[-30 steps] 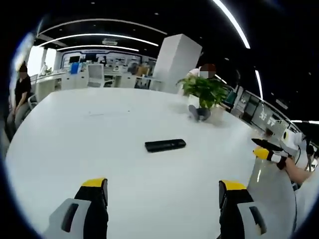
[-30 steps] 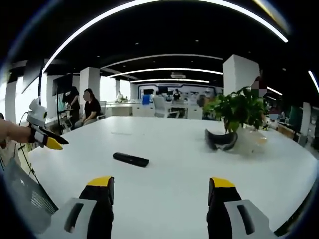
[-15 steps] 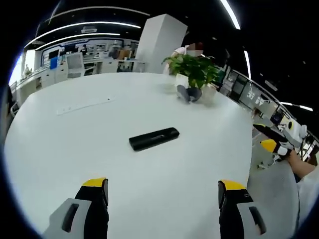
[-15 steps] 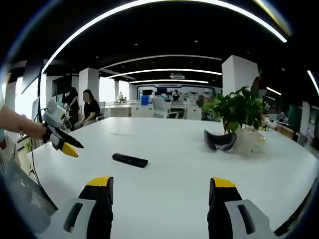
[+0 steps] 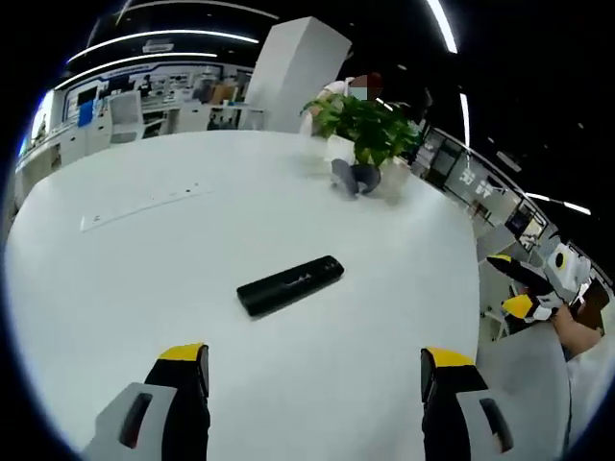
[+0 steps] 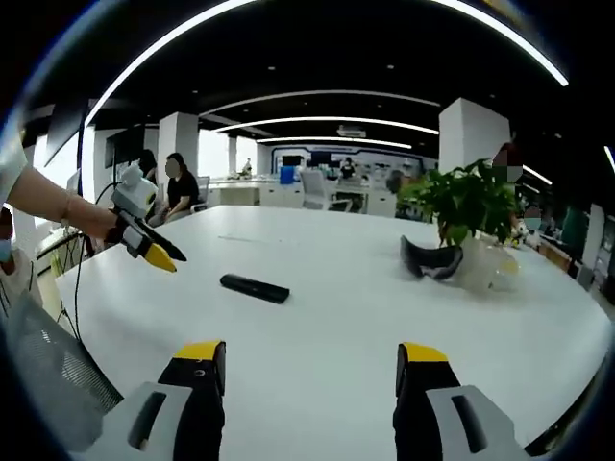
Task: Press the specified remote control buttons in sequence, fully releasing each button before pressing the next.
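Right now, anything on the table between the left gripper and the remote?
Nothing visible. In the left gripper view only bare white table lies between the open left gripper and the remote. The potted plant stands well beyond it.

Your remote control (image 5: pixel 290 284) (image 6: pixel 255 288) lies small at mid-frame in both views, so no button or marking on its dark top can be made out. At the bottom edge of each view your left gripper (image 5: pixel 312 370) and right gripper (image 6: pixel 309 361) are cut off, leaving just the jaw tips and grey housings. The pot beneath the plant (image 6: pixel 468 204) at right of the right gripper view is half hidden by a dark curved object (image 6: pixel 430 260), itself too blurred to identify.
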### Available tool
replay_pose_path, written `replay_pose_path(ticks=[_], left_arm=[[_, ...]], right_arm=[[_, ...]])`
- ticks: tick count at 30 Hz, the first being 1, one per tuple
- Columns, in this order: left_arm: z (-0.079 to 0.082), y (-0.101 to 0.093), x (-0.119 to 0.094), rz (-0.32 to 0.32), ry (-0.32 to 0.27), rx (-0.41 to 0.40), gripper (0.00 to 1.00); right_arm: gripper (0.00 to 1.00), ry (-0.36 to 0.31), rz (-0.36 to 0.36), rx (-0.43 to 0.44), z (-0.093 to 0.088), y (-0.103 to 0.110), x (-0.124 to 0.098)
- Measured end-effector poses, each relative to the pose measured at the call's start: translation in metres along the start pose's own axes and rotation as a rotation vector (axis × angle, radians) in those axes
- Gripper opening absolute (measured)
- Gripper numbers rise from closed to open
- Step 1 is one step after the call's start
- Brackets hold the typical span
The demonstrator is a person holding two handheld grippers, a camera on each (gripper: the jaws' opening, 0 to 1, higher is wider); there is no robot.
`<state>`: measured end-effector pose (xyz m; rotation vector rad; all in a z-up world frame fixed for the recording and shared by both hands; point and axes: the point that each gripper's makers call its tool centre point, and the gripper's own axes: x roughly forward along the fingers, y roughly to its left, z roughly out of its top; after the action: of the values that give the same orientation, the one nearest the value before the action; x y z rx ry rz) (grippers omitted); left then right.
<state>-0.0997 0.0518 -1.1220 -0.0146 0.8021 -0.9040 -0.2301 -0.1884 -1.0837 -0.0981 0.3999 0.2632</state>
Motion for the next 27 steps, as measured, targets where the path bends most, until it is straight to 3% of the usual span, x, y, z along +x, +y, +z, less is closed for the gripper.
replay_pose_path(ticks=[5, 12, 21, 27], left_arm=[[0.006, 0.011, 0.010, 0.007, 0.016, 0.005, 0.95], [0.012, 0.021, 0.025, 0.015, 0.107, 0.138, 0.92], [0.031, 0.015, 0.046, -0.040, 0.127, 0.158, 0.91], [0.032, 0.011, 0.063, -0.065, 0.227, 0.321, 0.86]], right_arm=[[0.68, 0.016, 0.011, -0.015, -0.001, 0.003, 0.000], [0.66, 0.020, 0.012, -0.007, -0.002, 0.003, 0.001], [0.64, 0.029, 0.024, -0.007, -0.003, 0.005, 0.000], [0.61, 0.031, 0.029, -0.004, -0.004, 0.006, -0.001]])
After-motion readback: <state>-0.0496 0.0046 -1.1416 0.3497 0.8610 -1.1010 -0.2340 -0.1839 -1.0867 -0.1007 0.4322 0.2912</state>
